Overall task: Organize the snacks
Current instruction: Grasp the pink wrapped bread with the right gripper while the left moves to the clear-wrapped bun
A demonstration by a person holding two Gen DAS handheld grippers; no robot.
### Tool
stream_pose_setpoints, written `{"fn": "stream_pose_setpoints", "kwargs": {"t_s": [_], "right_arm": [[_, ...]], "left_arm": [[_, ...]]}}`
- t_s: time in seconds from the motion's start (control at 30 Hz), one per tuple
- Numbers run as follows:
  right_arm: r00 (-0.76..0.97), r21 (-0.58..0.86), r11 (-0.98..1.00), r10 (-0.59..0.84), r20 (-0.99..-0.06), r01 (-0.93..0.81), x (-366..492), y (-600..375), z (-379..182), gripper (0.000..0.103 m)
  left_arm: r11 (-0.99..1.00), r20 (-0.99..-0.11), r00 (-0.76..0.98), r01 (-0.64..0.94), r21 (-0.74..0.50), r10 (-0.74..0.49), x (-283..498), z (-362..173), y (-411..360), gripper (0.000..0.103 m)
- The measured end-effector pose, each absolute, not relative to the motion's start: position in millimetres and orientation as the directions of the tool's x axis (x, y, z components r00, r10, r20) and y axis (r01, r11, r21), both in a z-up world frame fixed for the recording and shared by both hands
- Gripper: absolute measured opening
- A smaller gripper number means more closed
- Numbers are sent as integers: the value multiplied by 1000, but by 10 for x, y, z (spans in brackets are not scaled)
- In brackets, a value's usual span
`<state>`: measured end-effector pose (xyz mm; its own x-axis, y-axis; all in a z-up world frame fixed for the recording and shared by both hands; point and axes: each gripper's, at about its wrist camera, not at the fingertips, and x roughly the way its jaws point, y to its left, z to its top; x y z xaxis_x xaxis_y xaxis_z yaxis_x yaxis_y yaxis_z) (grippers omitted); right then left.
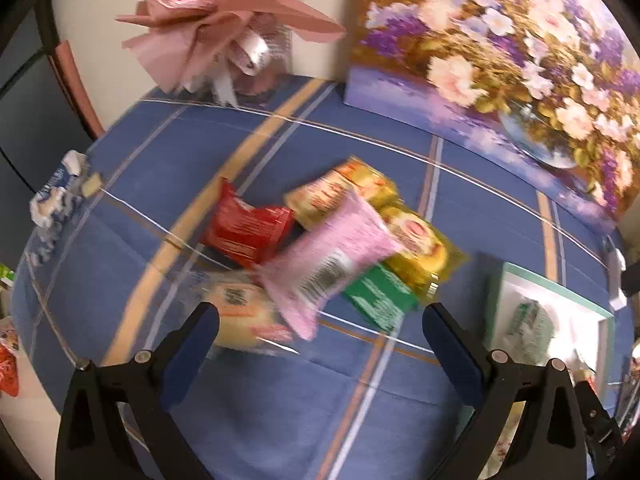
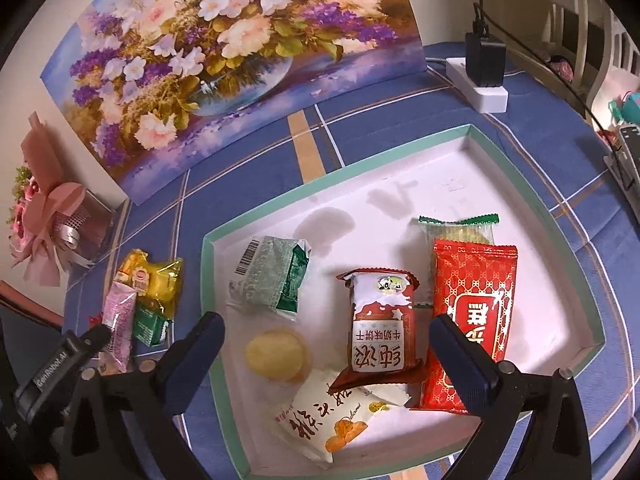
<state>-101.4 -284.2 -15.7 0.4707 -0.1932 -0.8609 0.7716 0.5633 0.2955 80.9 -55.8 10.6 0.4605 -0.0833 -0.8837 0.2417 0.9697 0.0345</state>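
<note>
In the left wrist view a pile of snacks lies on the blue cloth: a pink packet (image 1: 332, 256), a red packet (image 1: 246, 230), yellow packets (image 1: 416, 240), a green packet (image 1: 380, 300) and a pale yellow packet (image 1: 244, 316). My left gripper (image 1: 320, 332) is open just in front of the pile. In the right wrist view my right gripper (image 2: 326, 344) is open above a white box with a green rim (image 2: 400, 148). The box holds a red-white biscuit packet (image 2: 380, 320), a red patterned packet (image 2: 472, 308), a green packet (image 2: 272, 272), a round cake (image 2: 276, 354) and a white packet (image 2: 332, 424).
A flower painting (image 2: 224, 52) leans on the wall behind the table. A pink bouquet (image 1: 216, 24) stands at the back left. A power strip with a black charger (image 2: 484, 68) lies at the back right. A crumpled wrapper (image 1: 60, 192) lies at the table's left edge.
</note>
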Motion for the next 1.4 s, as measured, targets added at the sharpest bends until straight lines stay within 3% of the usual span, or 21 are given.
{"fn": "stream_pose_setpoints", "kwargs": {"t_s": [0.37, 0.8, 1.03, 1.4], "right_arm": [[459, 281, 572, -193, -867, 771, -828, -2736, -85, 103], [494, 292, 697, -103, -863, 655, 50, -2200, -40, 103], [491, 307, 756, -22, -871, 578, 433, -1786, -194, 103], [483, 351, 727, 31, -875, 590, 855, -1584, -306, 103]], "left_arm": [[974, -903, 425, 222, 40, -60, 1106, 132, -216, 101], [995, -947, 306, 3, -97, -93, 1476, -99, 531, 101], [989, -962, 253, -74, -125, -103, 1536, -284, 683, 101], [967, -965, 241, -201, -154, -104, 1638, -457, 923, 101]]}}
